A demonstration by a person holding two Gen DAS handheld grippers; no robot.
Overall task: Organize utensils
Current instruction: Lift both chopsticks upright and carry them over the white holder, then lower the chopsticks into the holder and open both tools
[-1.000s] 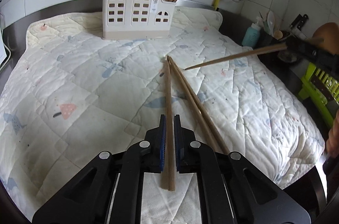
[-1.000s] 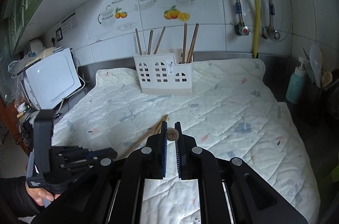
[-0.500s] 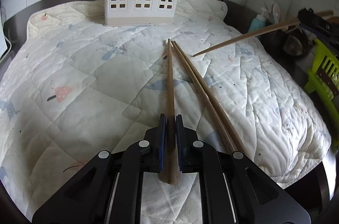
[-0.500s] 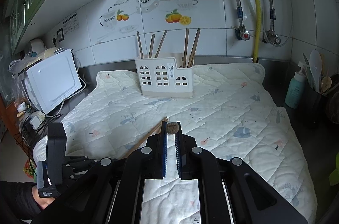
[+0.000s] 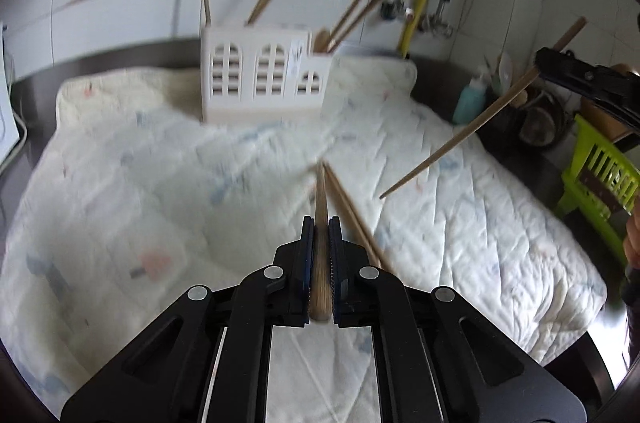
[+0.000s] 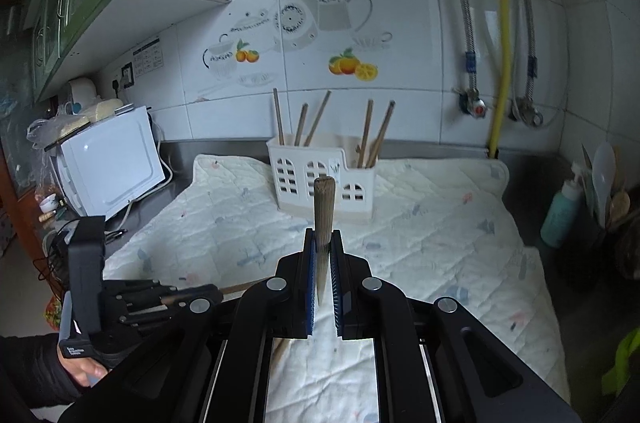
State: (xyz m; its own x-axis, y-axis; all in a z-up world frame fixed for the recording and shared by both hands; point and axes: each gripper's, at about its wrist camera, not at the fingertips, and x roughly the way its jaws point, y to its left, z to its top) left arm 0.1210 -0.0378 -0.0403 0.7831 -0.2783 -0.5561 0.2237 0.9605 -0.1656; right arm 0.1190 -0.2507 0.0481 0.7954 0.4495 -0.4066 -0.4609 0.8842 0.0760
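Observation:
My left gripper (image 5: 320, 227) has a wooden chopstick (image 5: 321, 191) between its pads, and its jaws are closing tight on it; the stick points forward over the quilt (image 5: 140, 183). Two more chopsticks (image 5: 352, 219) lie on the quilt just right of it. My right gripper (image 6: 323, 241) is shut on another chopstick (image 6: 323, 201), thick end tilted up. From the left wrist view that gripper (image 5: 576, 79) is at far right, its chopstick (image 5: 460, 143) slanting down. A white holder (image 5: 260, 79) (image 6: 320, 179) with several chopsticks stands at the quilt's far edge. The left gripper (image 6: 214, 293) shows low left.
A white microwave (image 6: 108, 171) stands left of the quilt. A teal bottle (image 6: 560, 211) (image 5: 470, 103) and a dark pot of spoons (image 6: 612, 199) sit on the right. A green basket (image 5: 600, 179) is beyond the right edge. A yellow pipe (image 6: 502, 23) climbs the tiled wall.
Both grippers have risen with their chopsticks. The left chopstick has come up off the quilt, leaving two lying there. The right chopstick's thick end now stands higher and steeper.

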